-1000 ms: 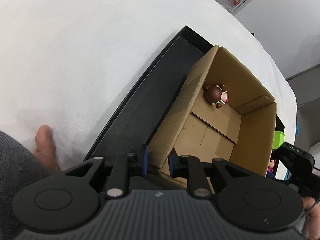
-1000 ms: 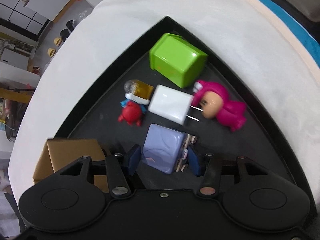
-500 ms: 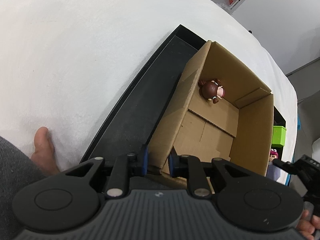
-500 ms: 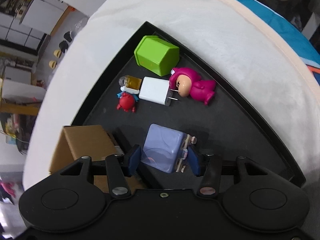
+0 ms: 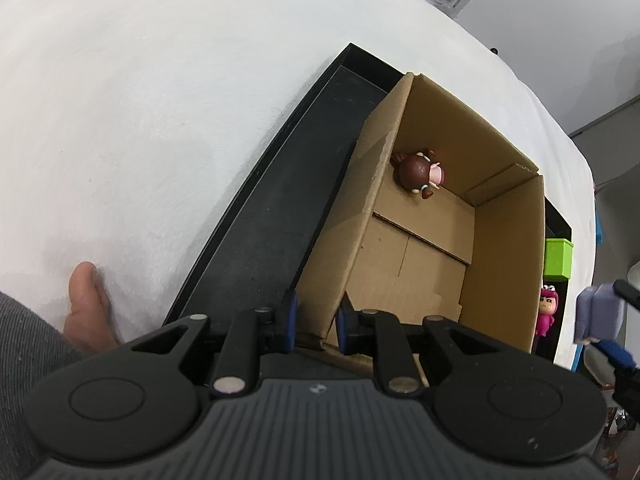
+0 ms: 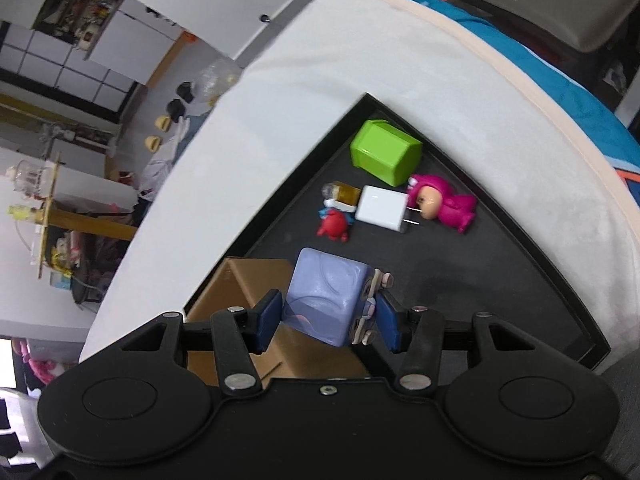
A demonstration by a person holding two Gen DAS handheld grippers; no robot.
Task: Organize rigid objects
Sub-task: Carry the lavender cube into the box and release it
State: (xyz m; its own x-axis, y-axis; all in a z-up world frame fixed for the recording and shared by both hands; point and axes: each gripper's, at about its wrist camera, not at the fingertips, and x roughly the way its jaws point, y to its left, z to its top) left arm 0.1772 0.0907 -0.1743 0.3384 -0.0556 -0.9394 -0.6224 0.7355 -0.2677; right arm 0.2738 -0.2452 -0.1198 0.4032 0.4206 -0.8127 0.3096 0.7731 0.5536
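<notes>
Surface: a white cloth-covered table (image 5: 168,92) carrying a shallow black rectangular tray (image 6: 480,264); shelving and clutter blur behind it in the right wrist view.
Box: an open brown cardboard box (image 5: 508,248) stands in the tray, its near corner wall toward the left wrist camera.
Inside the box: a small brown-haired doll figure (image 5: 418,171) lies on the floor, against the far wall.
Left gripper (image 5: 316,320): low at the box's near corner, its two blue-padded fingers pinching the cardboard wall between them — one pad outside, one inside.
Right gripper (image 6: 329,316): held up above the tray beside the box edge, angled down; its blue pads are clamped on a lavender cube-shaped block toy (image 6: 326,304), which hangs off the tray floor. Small pale parts on the toy's right face press against the right pad.
Far corner of the tray: a lime-green plastic block (image 6: 384,151), a white plug charger (image 6: 382,208) with its prongs pointing at a magenta-suited doll (image 6: 444,204) lying on its side, a red figure (image 6: 334,226) and a small amber bottle (image 6: 342,192) — all clustered close together.
Person: a bare hand (image 5: 86,308) rests on the cloth at the left wrist view's lower left, beside a grey sleeve.
</notes>
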